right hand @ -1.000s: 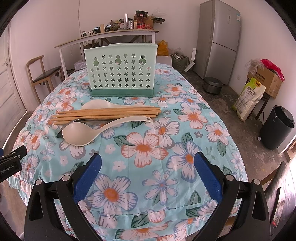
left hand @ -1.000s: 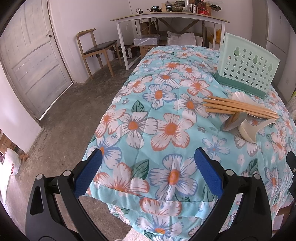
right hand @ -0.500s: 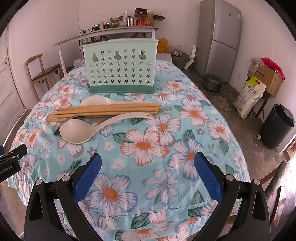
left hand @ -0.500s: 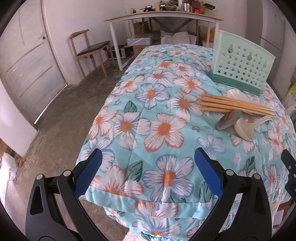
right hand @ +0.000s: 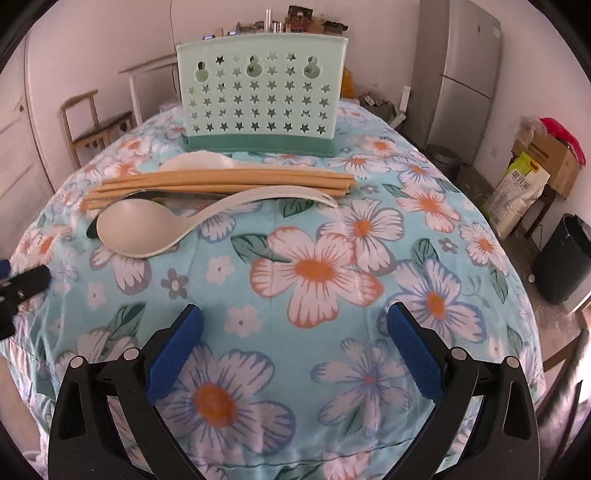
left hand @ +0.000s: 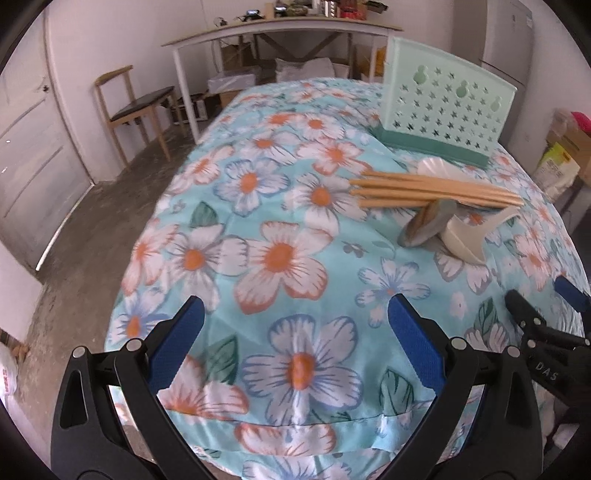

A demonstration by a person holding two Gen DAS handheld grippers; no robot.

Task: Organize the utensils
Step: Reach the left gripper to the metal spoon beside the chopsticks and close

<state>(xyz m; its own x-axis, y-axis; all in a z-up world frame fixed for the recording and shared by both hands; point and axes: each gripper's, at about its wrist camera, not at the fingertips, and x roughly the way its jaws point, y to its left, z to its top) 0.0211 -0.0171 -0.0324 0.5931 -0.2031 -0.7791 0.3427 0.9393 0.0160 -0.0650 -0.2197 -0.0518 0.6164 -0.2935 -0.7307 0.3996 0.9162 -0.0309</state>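
A mint-green utensil holder (right hand: 261, 99) with star holes stands upright at the far side of the floral tablecloth (right hand: 317, 273); it also shows in the left wrist view as the holder (left hand: 445, 110). In front of it lie several wooden chopsticks (right hand: 221, 182), a cream ladle-like spoon (right hand: 147, 230), a white spoon (right hand: 199, 161) behind them and a metal spoon partly hidden underneath. From the left, the chopsticks (left hand: 432, 188) and cream spoon (left hand: 465, 236) sit ahead to the right. My right gripper (right hand: 293, 332) and left gripper (left hand: 293, 321) are both open and empty, short of the utensils.
A wooden chair (left hand: 136, 110) and a white desk (left hand: 280, 33) stand beyond the table's far left. A fridge (right hand: 469, 74), a cardboard box (right hand: 550, 155), a sack (right hand: 517, 192) and a black bin (right hand: 563, 254) line the right side. The table edge lies just below both grippers.
Both grippers have moved forward over the table toward the utensils, which now look larger and closer. The left gripper has also turned rightward. Both stay open.
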